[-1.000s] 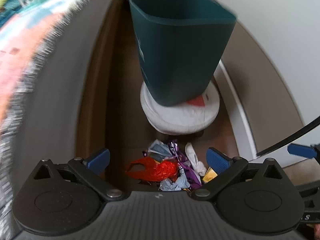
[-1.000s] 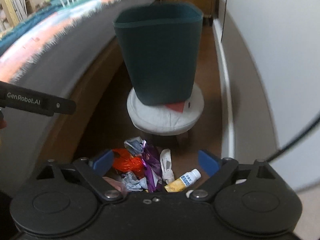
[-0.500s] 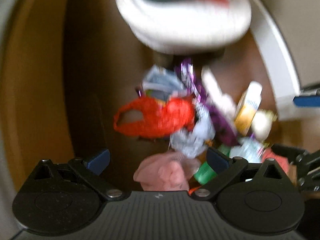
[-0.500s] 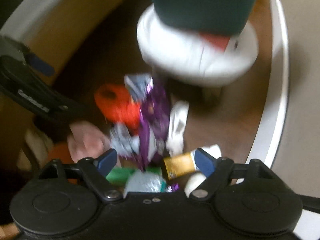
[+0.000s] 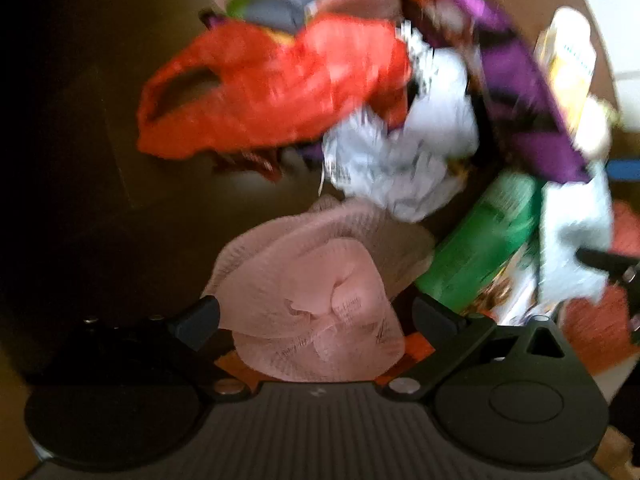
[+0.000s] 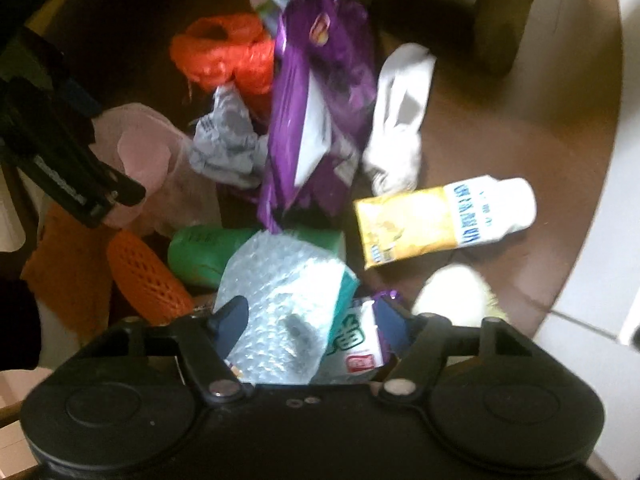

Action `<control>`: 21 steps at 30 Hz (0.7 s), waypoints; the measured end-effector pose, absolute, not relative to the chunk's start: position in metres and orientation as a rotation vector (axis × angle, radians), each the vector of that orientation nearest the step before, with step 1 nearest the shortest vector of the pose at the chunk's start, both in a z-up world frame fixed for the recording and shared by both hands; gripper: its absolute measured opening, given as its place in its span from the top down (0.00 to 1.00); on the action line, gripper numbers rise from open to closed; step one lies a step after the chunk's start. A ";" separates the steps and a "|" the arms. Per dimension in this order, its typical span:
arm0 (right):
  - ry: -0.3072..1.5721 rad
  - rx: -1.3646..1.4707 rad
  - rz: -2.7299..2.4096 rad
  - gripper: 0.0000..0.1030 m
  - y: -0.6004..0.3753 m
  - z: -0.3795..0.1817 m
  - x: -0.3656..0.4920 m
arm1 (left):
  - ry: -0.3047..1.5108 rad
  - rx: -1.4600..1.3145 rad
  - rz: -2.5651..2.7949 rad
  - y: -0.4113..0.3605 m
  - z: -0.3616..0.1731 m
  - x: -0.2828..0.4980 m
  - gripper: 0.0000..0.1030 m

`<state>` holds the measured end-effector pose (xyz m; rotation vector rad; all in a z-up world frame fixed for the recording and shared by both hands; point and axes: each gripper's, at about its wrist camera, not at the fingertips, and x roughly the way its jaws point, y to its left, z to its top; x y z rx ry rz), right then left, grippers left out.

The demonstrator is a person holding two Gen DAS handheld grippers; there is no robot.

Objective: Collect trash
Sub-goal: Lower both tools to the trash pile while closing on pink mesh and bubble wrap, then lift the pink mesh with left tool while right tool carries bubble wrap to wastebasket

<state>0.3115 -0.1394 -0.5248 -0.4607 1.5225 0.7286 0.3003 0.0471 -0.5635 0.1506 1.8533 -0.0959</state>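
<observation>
A trash pile lies on the brown floor [image 6: 500, 120]. My left gripper [image 5: 316, 318] is open right over it, with a pink foam net [image 5: 320, 280] between its fingers. An orange-red mesh bag [image 5: 276, 84], crumpled white paper [image 5: 400, 152] and a green bottle [image 5: 484, 244] lie just beyond. My right gripper [image 6: 310, 316] points straight down and its jaws are closing, with a bubble-wrap packet [image 6: 280, 292] and a white-green wrapper [image 6: 360, 344] between them. Ahead lie a purple snack bag [image 6: 320, 100], a white sock [image 6: 400, 120] and a yellow-white bottle [image 6: 444, 216].
Wooden stool legs [image 6: 504, 16] stand behind the pile. A white skirting board [image 6: 600, 240] runs along the right. An orange foam net [image 6: 148, 276] lies at the pile's left, beside the left gripper's black body [image 6: 76, 184].
Both grippers have dropped from above down onto the pile and tipped downward. The green bin and white stool top have left both views. The right jaws have narrowed.
</observation>
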 end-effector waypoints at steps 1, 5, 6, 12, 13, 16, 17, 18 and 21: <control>1.532 -0.456 0.726 0.45 -0.139 -0.529 0.311 | 1.856 0.160 -0.103 0.047 -0.567 0.299 0.00; 1.564 -0.424 0.687 0.68 -0.145 -0.539 0.314 | 1.887 0.137 -0.096 0.053 -0.584 0.297 0.20; 1.569 -0.421 0.680 0.72 -0.146 -0.541 0.314 | 1.899 0.120 -0.090 0.056 -0.587 0.297 0.31; 1.555 -0.399 0.666 0.97 -0.150 -0.541 0.320 | 1.898 0.068 -0.089 0.064 -0.593 0.300 0.68; 1.547 -0.410 0.666 0.98 -0.150 -0.541 0.320 | 1.891 0.062 -0.089 0.065 -0.592 0.300 0.73; 1.533 -0.426 0.677 0.99 -0.148 -0.536 0.322 | 1.872 0.061 -0.097 0.069 -0.584 0.305 0.83; 1.528 -0.425 0.682 0.99 -0.148 -0.533 0.323 | 1.862 0.068 -0.102 0.070 -0.581 0.306 0.84; 1.522 -0.427 0.685 0.99 -0.147 -0.529 0.323 | 1.856 0.076 -0.105 0.068 -0.571 0.305 0.85; 1.495 -0.440 0.690 0.99 -0.146 -0.511 0.327 | 1.848 0.100 -0.082 0.068 -0.556 0.312 0.87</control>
